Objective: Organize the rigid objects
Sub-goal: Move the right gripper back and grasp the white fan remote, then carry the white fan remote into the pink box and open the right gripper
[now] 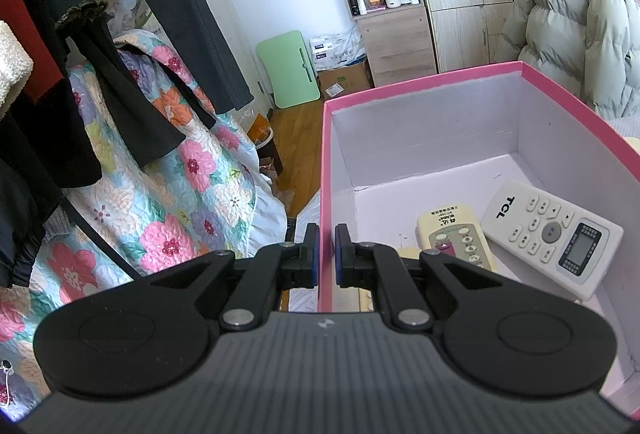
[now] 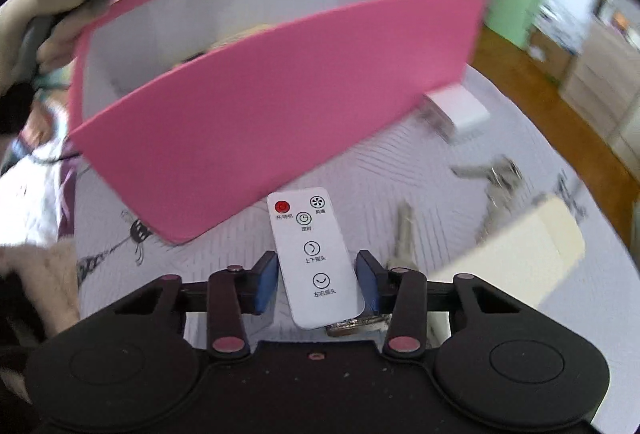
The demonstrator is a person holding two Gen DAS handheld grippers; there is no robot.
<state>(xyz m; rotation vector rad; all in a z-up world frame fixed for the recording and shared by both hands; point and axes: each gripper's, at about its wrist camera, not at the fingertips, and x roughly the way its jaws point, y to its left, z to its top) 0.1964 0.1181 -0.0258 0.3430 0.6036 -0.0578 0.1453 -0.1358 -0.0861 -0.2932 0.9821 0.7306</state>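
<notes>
A: What is nearest in the right wrist view?

B: The right claw has a small white fan remote between its blue pads. The pads touch or almost touch its two long edges, so I judge it is grasping the remote. Whether it is lifted off the bed cover I cannot tell.

A: And just beyond it?

B: A key lies beside the remote, further right a blurred bunch of keys and a cream box, then a white charger near the pink box.

A: What does the left claw do?

B: Its pads stand on both sides of the pink box's near wall, clenched close on it, so it seems to steady the box.

A: Which step is this?

B: I think the fan remote is being carried to the box. The next move needs to raise it over the pink wall and then release it inside.

A: What shows only in one view?

B: Only the left view shows the inside of the box: a TCL remote and a cream remote lie on its floor. Only the right view shows the things waiting on the bed.
</notes>
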